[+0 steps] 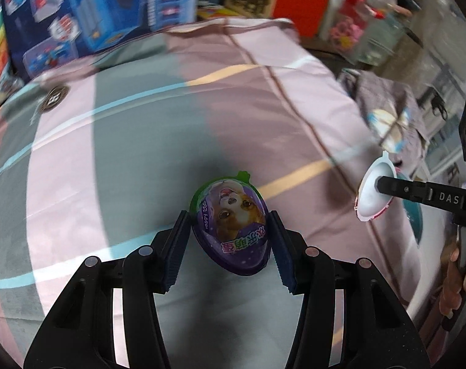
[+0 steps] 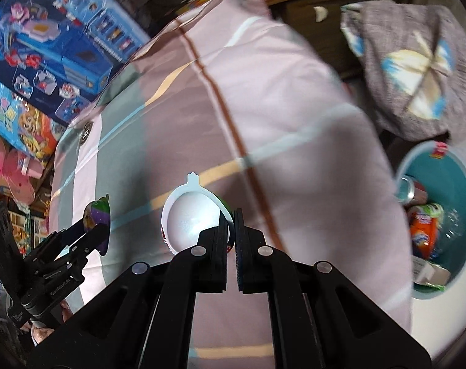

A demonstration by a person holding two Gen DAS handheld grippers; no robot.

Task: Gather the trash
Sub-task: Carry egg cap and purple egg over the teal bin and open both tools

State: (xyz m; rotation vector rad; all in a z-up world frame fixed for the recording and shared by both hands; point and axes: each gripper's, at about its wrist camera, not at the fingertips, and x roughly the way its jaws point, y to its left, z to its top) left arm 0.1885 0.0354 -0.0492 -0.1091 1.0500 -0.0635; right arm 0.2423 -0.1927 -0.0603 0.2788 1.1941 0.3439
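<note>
My left gripper is shut on a purple egg-shaped toy shell with a cartoon dog and a green rim, held above the striped bedsheet. The shell also shows in the right wrist view. My right gripper is shut on the rim of a white egg-shaped half shell, hollow side toward the camera. In the left wrist view that white shell hangs at the right on the right gripper's fingers. A teal trash bin stands at the right, holding a can and crumpled wrappers.
A pink, grey and white striped sheet covers the bed. Blue toy boxes stand along its far left side. A grey patterned cloth lies beyond the bin. A white surface lies beside the bed, under the bin.
</note>
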